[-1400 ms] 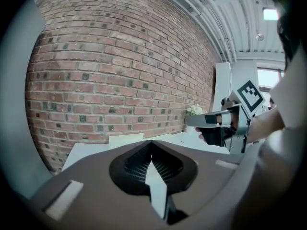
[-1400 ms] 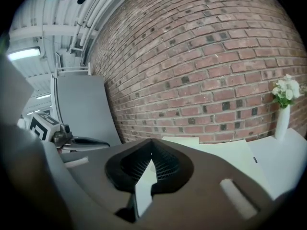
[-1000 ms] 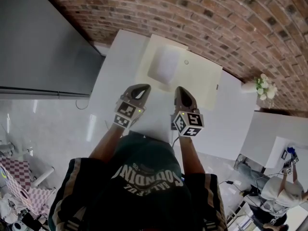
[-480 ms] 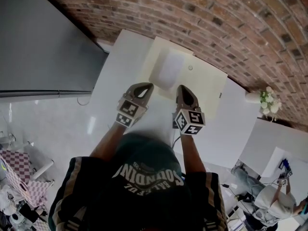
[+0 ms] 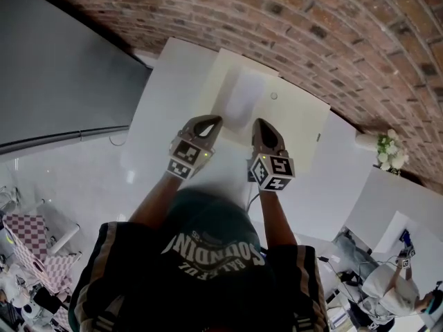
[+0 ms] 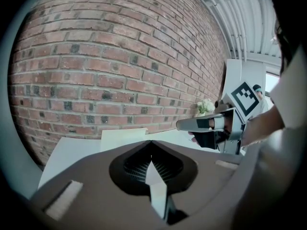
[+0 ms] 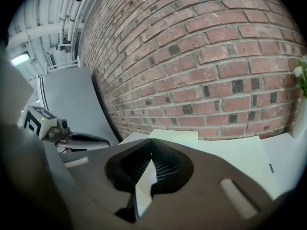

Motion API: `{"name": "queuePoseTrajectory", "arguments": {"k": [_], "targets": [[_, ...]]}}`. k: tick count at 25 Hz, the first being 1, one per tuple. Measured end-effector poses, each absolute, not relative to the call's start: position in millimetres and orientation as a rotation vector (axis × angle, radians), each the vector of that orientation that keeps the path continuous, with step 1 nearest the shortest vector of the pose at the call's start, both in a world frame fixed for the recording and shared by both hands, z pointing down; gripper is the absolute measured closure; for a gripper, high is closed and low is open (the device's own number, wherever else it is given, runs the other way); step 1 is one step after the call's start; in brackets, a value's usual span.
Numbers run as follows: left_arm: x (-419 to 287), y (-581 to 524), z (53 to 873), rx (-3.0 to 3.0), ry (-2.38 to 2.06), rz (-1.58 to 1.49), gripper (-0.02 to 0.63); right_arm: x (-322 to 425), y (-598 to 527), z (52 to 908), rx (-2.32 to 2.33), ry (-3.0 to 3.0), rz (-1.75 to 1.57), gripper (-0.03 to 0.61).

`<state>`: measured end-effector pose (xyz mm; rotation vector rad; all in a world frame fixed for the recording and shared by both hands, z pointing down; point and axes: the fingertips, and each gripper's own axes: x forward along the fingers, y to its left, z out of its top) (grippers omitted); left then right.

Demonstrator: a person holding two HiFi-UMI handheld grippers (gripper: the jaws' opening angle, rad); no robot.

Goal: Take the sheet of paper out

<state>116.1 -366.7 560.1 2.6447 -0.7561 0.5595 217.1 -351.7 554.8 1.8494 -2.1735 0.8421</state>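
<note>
Brick wall (image 5: pixel 311 26) bounds the far side of the white counter (image 5: pixel 159 102), which has bare room on the left and near sides. On its cream folder (image 5: pixel 297 123) lies the sheet of paper (image 5: pixel 242 99), probably light, limp and slippery, and best pinched at a near corner. The left claw (image 5: pixel 216 120) and right claw (image 5: pixel 258 123) are both closed and empty.

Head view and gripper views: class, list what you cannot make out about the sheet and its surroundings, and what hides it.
Sheet: head view, too pale to tell whether it lies on or inside the folder.
Folder's near part: gripper views, hidden behind the left gripper and right gripper.
Dot on folder: head view, too small to name.
Flowers: right gripper view, cut by the edge.
</note>
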Motion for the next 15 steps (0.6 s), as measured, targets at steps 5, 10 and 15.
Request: {"name": "queuePoseTrajectory", "arguments": {"k": [5,10,15], "targets": [[124.0,-370.1,571.4,2.637,-0.721,0.588,0.603,220.0,-356.2,566.5,1.835,-2.162,0.866,0.578],[124.6,-370.1,581.0,2.620,-0.696,0.608,0.603,216.9,-360.3,580.6,1.782,-2.175,0.902,0.577],[116.9,-365.8,592.9,2.590,-0.694,0.635,0.603,209.1,-361.7,603.8,1.694,-2.160,0.957,0.548]]}}
